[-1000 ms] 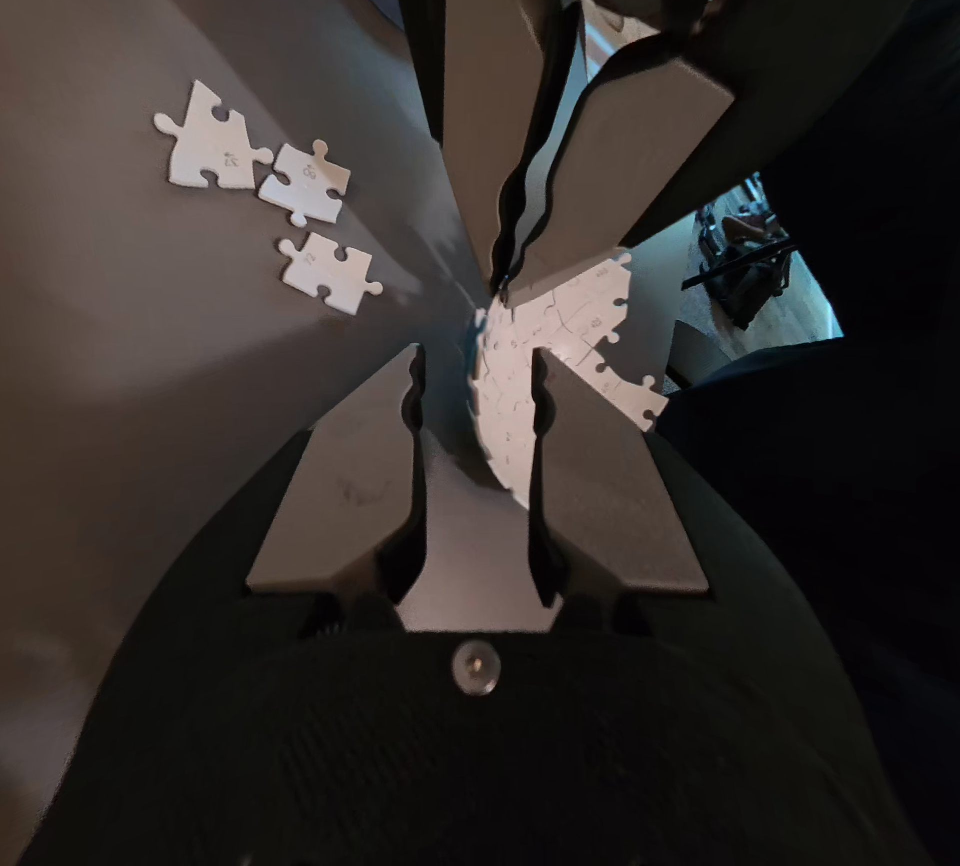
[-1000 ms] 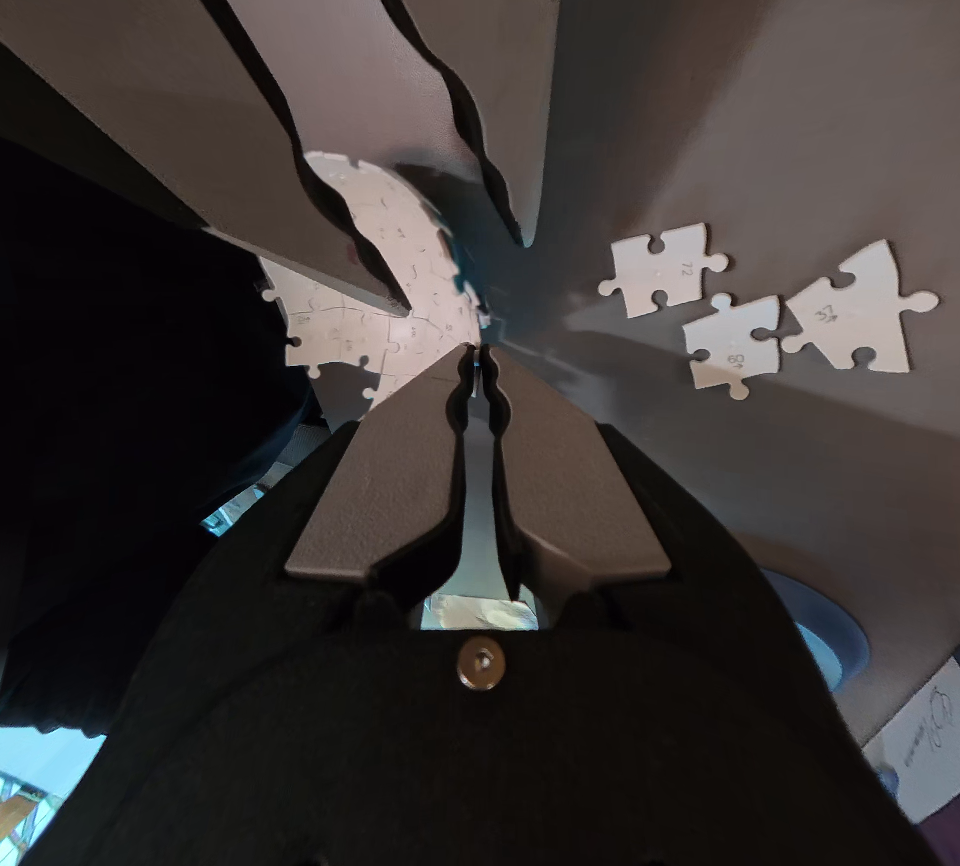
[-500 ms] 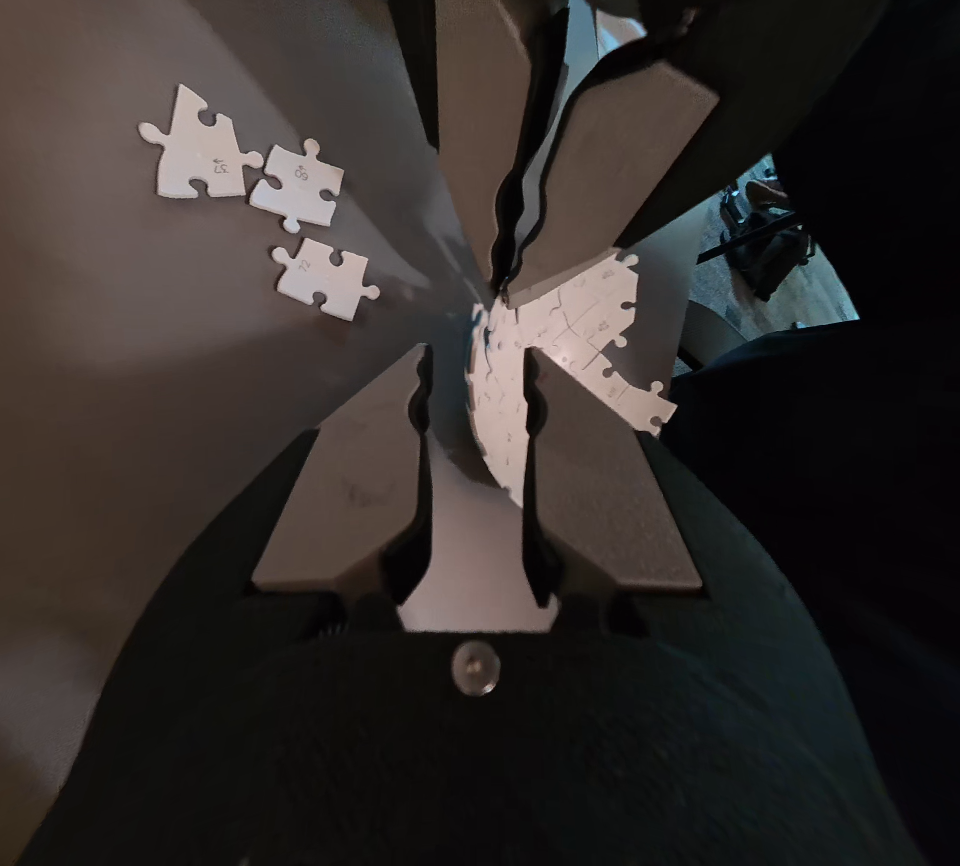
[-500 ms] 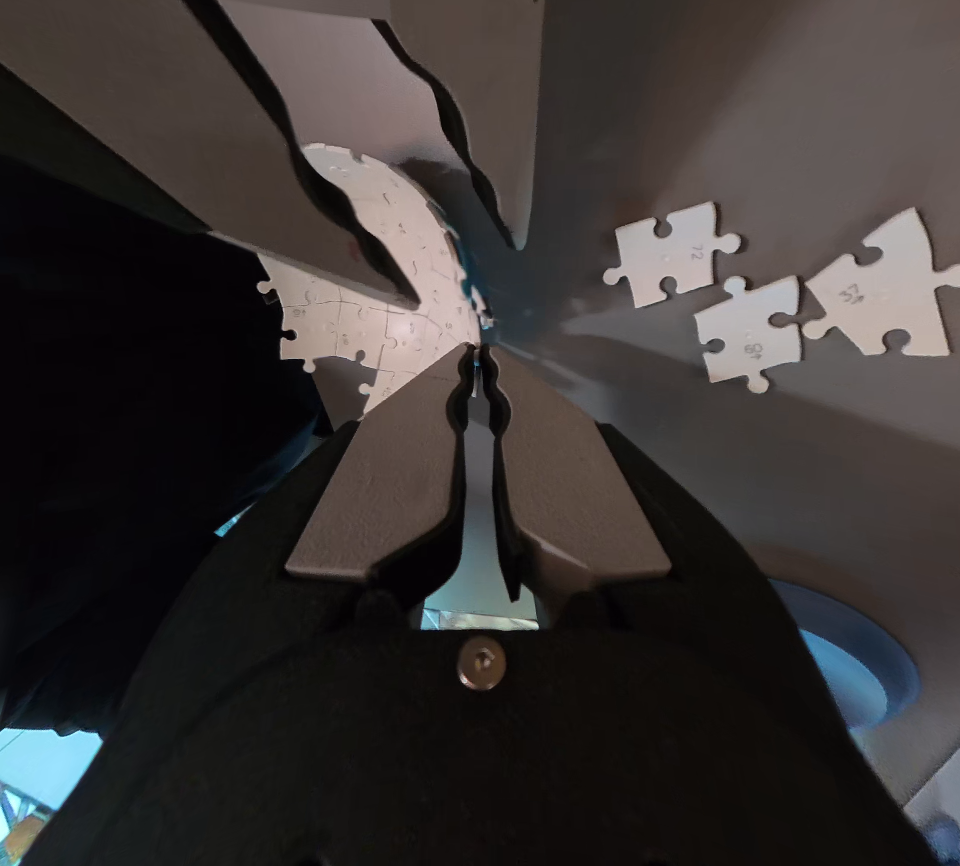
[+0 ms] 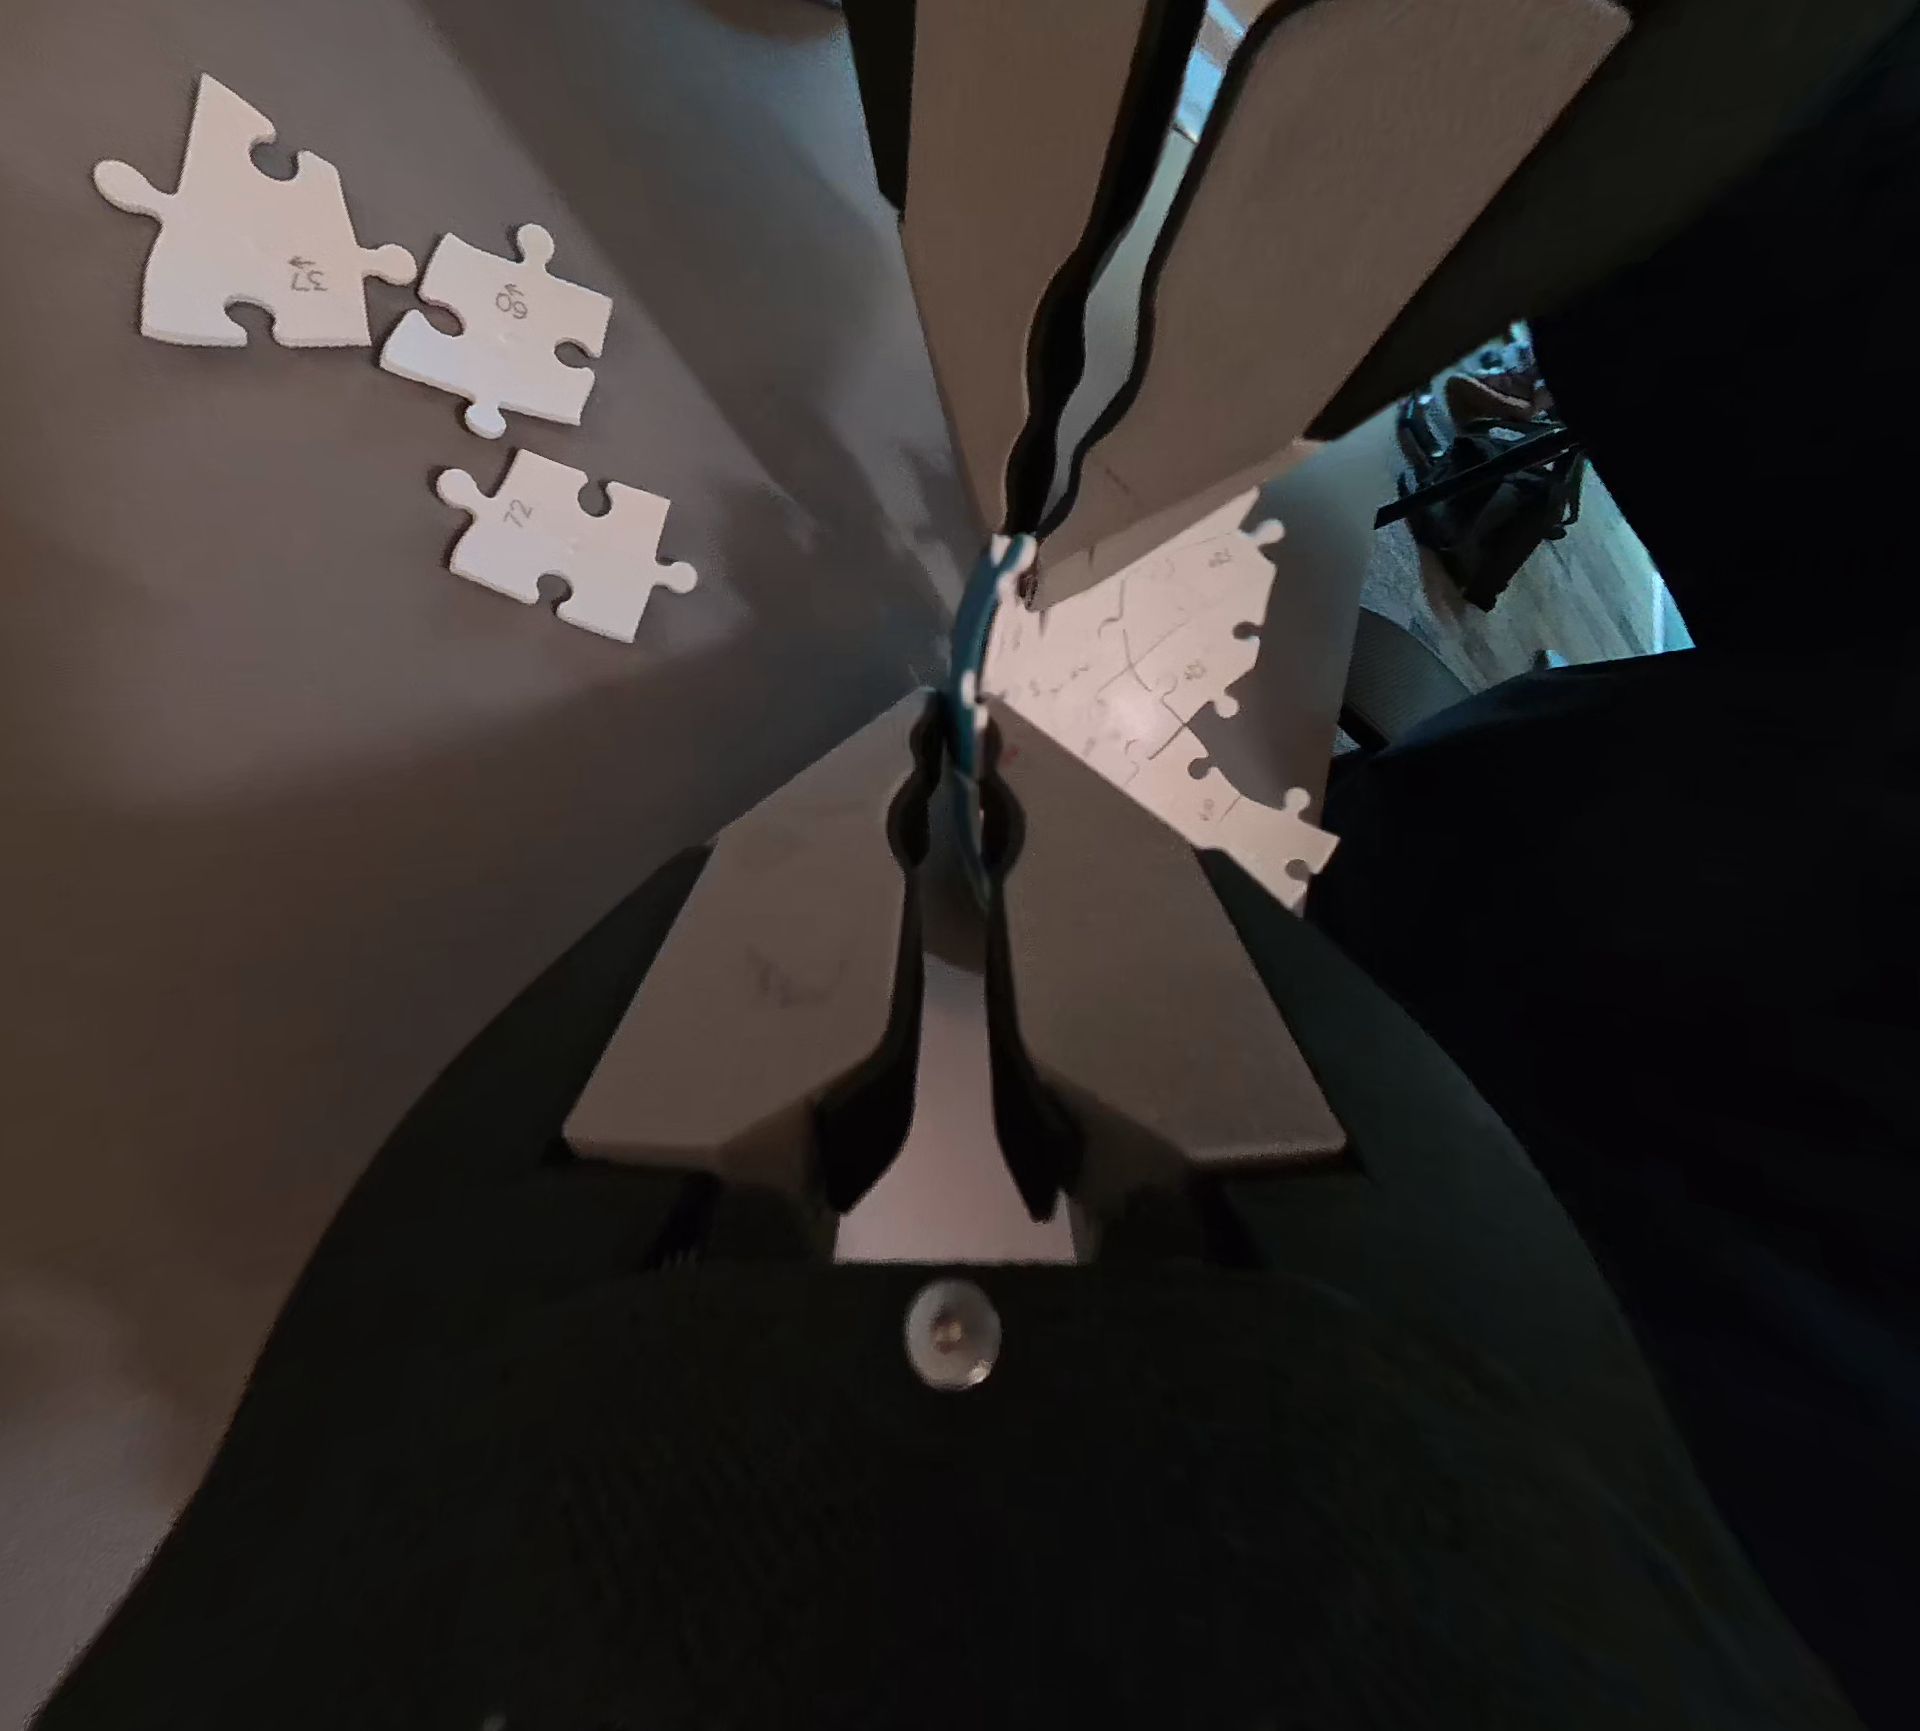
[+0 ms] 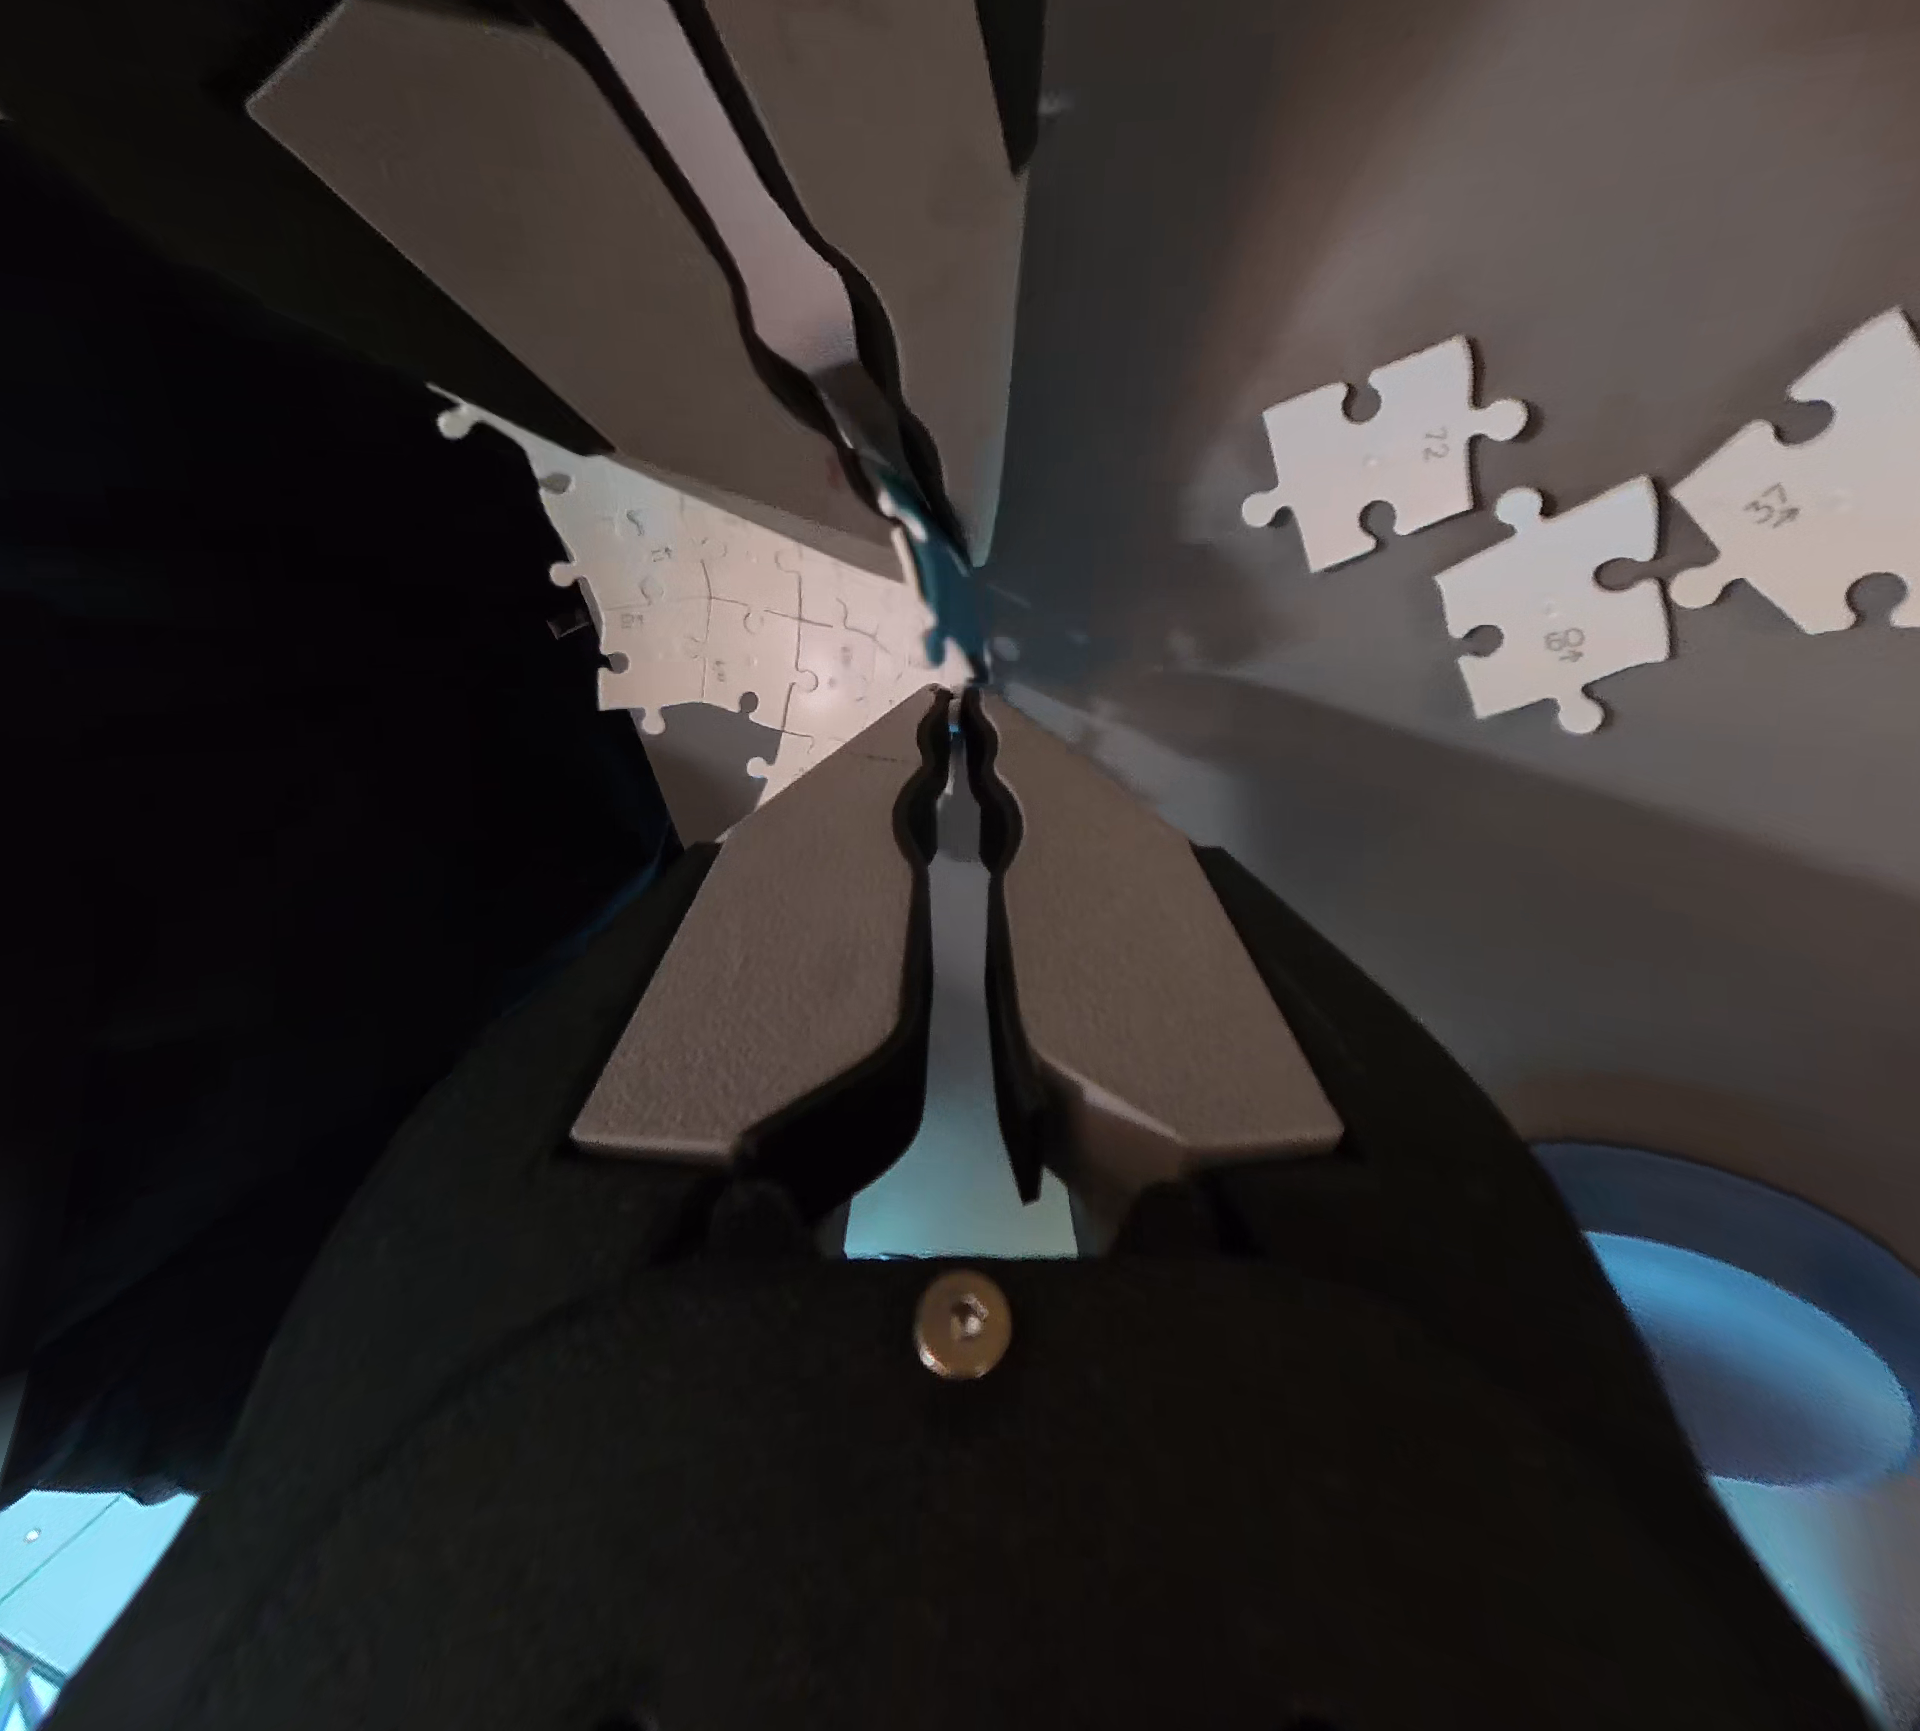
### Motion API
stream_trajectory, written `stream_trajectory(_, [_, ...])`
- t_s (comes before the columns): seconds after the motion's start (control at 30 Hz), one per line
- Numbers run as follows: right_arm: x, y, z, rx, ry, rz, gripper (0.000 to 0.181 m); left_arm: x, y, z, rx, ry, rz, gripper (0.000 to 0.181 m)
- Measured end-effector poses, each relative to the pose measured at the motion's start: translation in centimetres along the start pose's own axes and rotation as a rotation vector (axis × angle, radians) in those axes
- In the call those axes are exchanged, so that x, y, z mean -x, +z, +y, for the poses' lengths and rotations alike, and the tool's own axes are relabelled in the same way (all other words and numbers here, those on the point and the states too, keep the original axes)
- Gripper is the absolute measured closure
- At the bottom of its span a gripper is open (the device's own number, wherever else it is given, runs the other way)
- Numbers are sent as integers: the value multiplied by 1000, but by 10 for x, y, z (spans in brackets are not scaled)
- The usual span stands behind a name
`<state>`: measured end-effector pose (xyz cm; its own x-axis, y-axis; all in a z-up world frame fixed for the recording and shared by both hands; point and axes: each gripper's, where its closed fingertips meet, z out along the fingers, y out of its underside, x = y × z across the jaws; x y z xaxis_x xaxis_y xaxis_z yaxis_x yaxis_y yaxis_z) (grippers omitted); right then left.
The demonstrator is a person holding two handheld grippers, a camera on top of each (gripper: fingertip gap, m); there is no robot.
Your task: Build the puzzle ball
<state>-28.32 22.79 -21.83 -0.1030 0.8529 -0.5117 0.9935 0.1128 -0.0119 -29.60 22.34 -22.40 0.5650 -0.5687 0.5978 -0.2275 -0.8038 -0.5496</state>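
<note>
Left gripper (image 5: pixel 961 725) clamped on edge of curved puzzle shell (image 5: pixel 1153 673), frame centre; right gripper (image 6: pixel 958 705) pinching same shell (image 6: pixel 727 611) at opposite rim; three loose puzzle pieces (image 5: pixel 561 543) upper left on grey table (image 5: pixel 260 798)

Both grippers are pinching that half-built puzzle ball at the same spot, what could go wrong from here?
1. The left gripper and right gripper both clamp the rim of the curved puzzle shell, tips close together. Squeezing or twisting there may pop the joined pieces apart.

2. The shell hangs off the table with only that edge held, so a slip could drop it.

3. Three loose pieces lie nearby; a dropped shell might scatter them.
</note>
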Motion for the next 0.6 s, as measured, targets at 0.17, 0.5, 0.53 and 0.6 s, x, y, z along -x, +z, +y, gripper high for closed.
stream_trajectory(0.17, [0,2,4,-12,25,-10,181,0,1,2,-6,6,-22,181])
stream_trajectory(0.5, [5,3,-3,6,2,27,181,-6,-12,7,-137,-67,-37,176])
stream_trajectory(0.53, [6,4,-5,7,-4,32,181,-7,-14,8,-159,-78,-34,175])
stream_trajectory(0.6, [7,7,-8,12,-9,44,181,-8,-17,11,-192,-95,-30,174])
